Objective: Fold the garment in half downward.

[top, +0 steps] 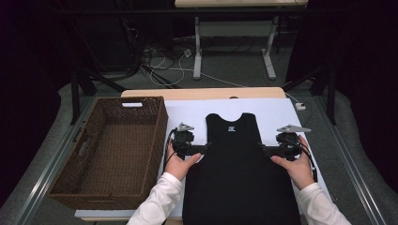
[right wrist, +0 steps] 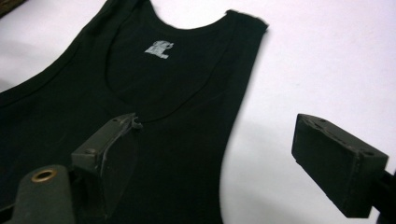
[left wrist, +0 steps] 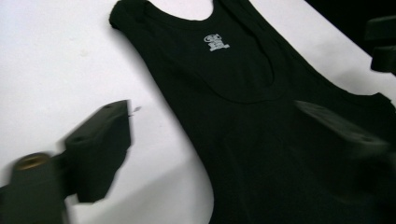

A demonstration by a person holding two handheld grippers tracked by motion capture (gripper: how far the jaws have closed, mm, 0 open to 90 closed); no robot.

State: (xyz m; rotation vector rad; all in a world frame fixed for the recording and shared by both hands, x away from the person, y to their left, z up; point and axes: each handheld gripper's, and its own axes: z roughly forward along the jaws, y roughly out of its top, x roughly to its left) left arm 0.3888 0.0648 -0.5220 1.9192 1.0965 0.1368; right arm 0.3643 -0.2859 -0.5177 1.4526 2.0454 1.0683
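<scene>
A black sleeveless top [top: 237, 178] lies flat on a white sheet [top: 187, 112], neck away from me, with a small white label [top: 231, 127] inside the collar. My left gripper [top: 207, 147] sits at the top's left armhole edge, my right gripper [top: 261, 147] at the right one. In the left gripper view the top [left wrist: 210, 70] runs under the open left gripper [left wrist: 219, 135]: one jaw is over the sheet, the other over the cloth. The right gripper view has the open right gripper [right wrist: 222, 154] straddling the top's [right wrist: 154, 93] edge the same way.
A large brown wicker basket [top: 152, 136] stands on the table just left of the sheet, close to my left hand. Behind the table's wooden far edge [top: 202, 93] are a floor with cables [top: 164, 65] and another table's white legs [top: 197, 47].
</scene>
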